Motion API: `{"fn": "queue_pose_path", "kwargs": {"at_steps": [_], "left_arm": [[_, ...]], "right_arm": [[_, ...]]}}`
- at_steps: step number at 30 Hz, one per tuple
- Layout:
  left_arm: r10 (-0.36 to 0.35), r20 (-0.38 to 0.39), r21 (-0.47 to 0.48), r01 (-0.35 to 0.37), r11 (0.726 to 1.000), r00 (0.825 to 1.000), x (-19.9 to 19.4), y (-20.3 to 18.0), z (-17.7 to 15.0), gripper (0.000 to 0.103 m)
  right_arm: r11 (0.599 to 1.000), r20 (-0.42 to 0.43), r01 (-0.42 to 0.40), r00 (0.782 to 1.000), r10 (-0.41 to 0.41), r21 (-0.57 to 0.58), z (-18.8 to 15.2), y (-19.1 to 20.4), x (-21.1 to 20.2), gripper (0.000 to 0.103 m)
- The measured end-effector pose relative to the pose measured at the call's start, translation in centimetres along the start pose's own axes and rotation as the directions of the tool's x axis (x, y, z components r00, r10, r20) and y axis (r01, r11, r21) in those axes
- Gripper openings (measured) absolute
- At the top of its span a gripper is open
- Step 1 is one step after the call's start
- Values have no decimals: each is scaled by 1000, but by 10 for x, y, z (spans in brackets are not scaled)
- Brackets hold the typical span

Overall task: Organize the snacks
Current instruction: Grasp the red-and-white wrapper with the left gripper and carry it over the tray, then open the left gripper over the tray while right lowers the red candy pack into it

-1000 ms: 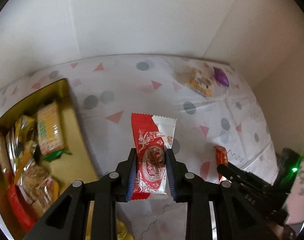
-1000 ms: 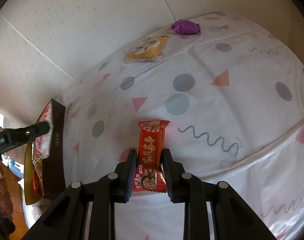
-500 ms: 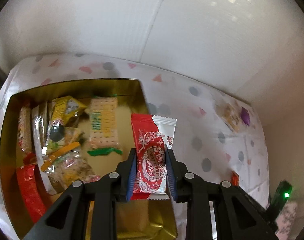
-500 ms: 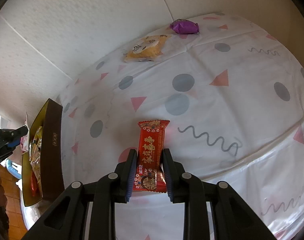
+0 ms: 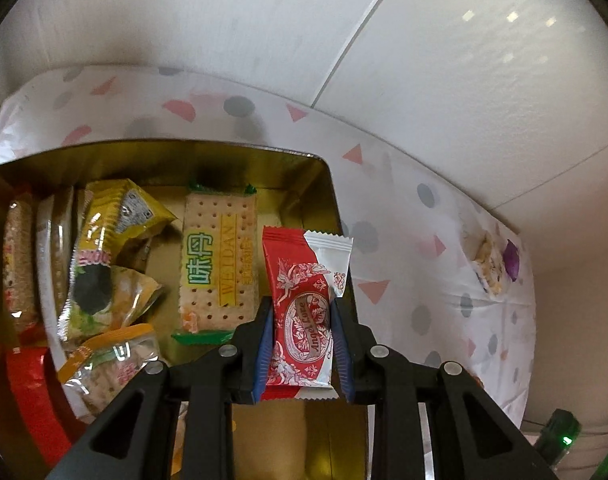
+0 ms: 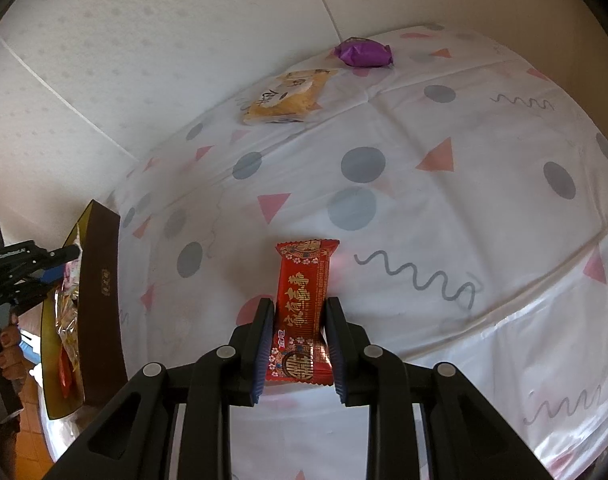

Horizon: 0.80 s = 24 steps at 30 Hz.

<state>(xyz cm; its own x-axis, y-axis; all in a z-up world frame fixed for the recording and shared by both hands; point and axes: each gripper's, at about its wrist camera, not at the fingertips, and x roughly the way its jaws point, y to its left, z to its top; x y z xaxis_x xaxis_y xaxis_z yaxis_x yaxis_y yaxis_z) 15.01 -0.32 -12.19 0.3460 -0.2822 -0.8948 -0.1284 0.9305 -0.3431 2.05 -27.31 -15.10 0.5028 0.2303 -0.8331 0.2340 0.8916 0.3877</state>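
A: Where are the edges, and how much free room?

B: The gold tin (image 5: pixel 320 184) sits at the left end of the tablecloth (image 6: pixel 444 208), close to the wall (image 5: pixel 223 20). Its left half is packed with snacks; a cracker pack (image 5: pixel 217 264) lies mid-tin. Bare gold floor shows along the right wall and nearer the camera. Past the tin's rim, the cloth is open up to a yellow pack (image 6: pixel 283 98) and a purple pack (image 6: pixel 364 53) at the far edge.

A: The hands?

B: The left gripper (image 5: pixel 301 344) points steeply down over the tin's right side, fingers clamped on a red-and-white wafer (image 5: pixel 304 304) held upright. The right gripper (image 6: pixel 297 344) tilts down over the cloth, fingers pinching a red pack (image 6: pixel 304 292).

A: Anything only one view shows?

B: The right view shows the tin's brown outer side (image 6: pixel 101 300), and a hand (image 6: pixel 7 344) on the left tool's grip. Only the left view shows inside the tin.
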Motion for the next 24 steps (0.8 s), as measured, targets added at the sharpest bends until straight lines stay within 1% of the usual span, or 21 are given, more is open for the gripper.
{"fn": "queue_pose_path", "kwargs": {"at_steps": [3,4,6,8,14,18,19,21,24], "left_arm": [[4,-14,-8,-4,1000,1000,7,2,1,28],[-8,-19,-12,8,1000,1000,9,3,2,29],[-15,-17,-14,15,1000,1000,9,3,1,35],[-20,-16,-8,20,1000,1000,7,3,-2,35],[22,7,43,-22,999,1000,-4,-4,-18,35],[36,31,75,-38,996,999,-17,-5,-30,36],[43,41,86,-47,995,998,-21,-5,-33,37],[60,59,103,-66,993,996,-28,-4,-40,45],[89,74,123,-98,988,993,-36,0,-51,47]], "right_arm": [[1000,-1,1,1000,-1,-1,0,0,0,26],[1000,-1,3,1000,-3,-2,0,0,0,26],[1000,-1,5,1000,-5,-3,0,0,0,26],[1000,0,7,1000,-7,-3,0,1,1,26],[1000,0,18,1000,-18,-4,-1,3,1,26],[1000,-7,22,1000,-22,8,0,3,1,25],[1000,-7,17,1000,-17,6,1,4,0,25],[1000,7,5,1000,-5,-10,2,11,-5,25],[999,22,-15,1000,16,-47,5,24,-12,25]]}}
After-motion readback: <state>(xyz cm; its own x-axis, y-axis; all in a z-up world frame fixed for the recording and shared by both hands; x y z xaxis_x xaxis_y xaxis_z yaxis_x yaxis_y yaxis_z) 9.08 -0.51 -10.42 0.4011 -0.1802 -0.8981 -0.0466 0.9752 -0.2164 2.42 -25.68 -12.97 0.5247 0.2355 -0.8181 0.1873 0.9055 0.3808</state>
